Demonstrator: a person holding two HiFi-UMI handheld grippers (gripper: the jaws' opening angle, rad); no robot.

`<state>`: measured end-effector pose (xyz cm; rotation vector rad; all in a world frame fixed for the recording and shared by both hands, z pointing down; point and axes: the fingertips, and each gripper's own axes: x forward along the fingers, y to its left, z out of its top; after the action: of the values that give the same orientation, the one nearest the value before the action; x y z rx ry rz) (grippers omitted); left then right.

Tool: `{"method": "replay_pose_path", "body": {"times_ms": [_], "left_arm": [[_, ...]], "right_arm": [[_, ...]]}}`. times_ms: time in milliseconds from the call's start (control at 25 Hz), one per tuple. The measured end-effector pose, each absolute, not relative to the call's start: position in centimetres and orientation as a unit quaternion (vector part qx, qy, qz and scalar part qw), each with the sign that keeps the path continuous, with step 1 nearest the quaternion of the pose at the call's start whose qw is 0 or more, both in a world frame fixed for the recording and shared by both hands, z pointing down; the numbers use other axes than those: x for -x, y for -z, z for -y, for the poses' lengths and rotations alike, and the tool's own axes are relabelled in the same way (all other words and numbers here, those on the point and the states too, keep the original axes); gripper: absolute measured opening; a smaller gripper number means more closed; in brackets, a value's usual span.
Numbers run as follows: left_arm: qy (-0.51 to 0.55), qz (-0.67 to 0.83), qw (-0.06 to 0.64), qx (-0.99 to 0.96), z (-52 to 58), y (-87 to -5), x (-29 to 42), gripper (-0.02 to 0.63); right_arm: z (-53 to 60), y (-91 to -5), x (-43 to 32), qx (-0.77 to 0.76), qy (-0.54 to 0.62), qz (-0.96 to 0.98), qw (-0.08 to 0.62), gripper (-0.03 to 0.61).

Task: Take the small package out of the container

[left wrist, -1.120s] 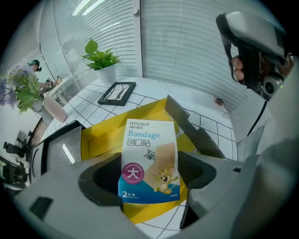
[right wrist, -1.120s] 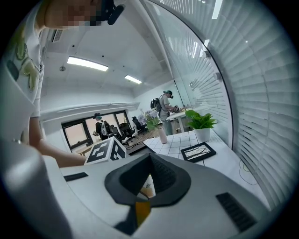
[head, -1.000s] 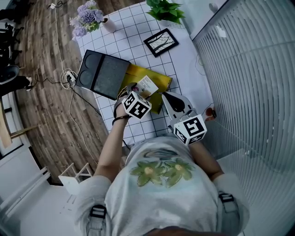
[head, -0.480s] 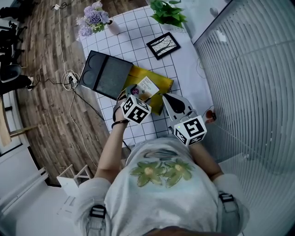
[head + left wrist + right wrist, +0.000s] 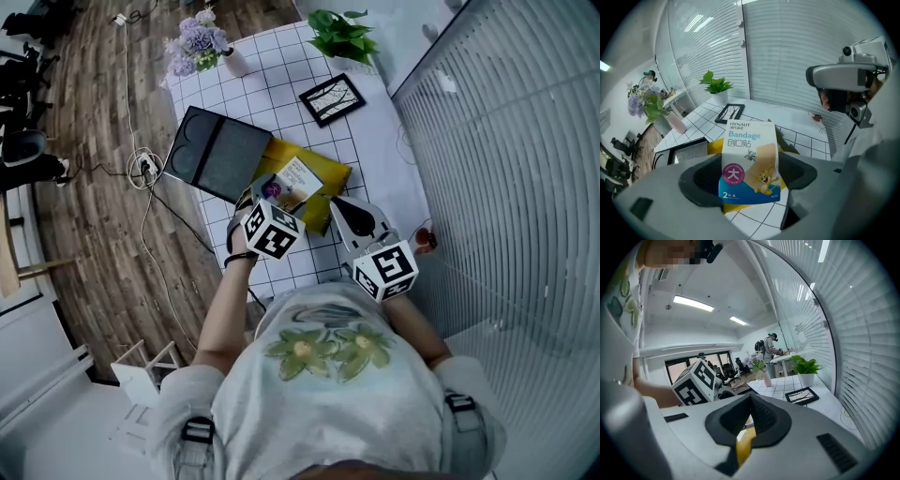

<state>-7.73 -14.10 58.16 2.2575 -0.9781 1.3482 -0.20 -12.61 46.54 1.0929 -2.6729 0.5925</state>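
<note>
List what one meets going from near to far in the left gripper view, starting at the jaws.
bandage package between the jaws → picture frame lying on the table → green potted plant → window blinds

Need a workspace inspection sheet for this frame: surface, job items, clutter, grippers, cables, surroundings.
Surface: table under a white grid cloth.
Job's things: bandage package held over the yellow container, which lies on the table.
Clutter: dark case beside the container; picture frame; potted plant; flower vase.
Grippers: left gripper shut on the package; right gripper shut, empty.
Cables: cable and power strip on the floor, left of the table.
Surroundings: wood floor; blinds at right.
</note>
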Motion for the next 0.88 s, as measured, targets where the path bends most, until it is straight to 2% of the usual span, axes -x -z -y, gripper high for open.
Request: {"method": "replay_pose_path", "body": {"times_ms": [880], "left_arm": [[-0.408,0.386,0.100,-0.821,12.3,-48.9,7.4,0.360]], "right_arm": [[10.6,-45.0,0.4,-0.376,-0.173,0.905,0.097,0.006]]}}
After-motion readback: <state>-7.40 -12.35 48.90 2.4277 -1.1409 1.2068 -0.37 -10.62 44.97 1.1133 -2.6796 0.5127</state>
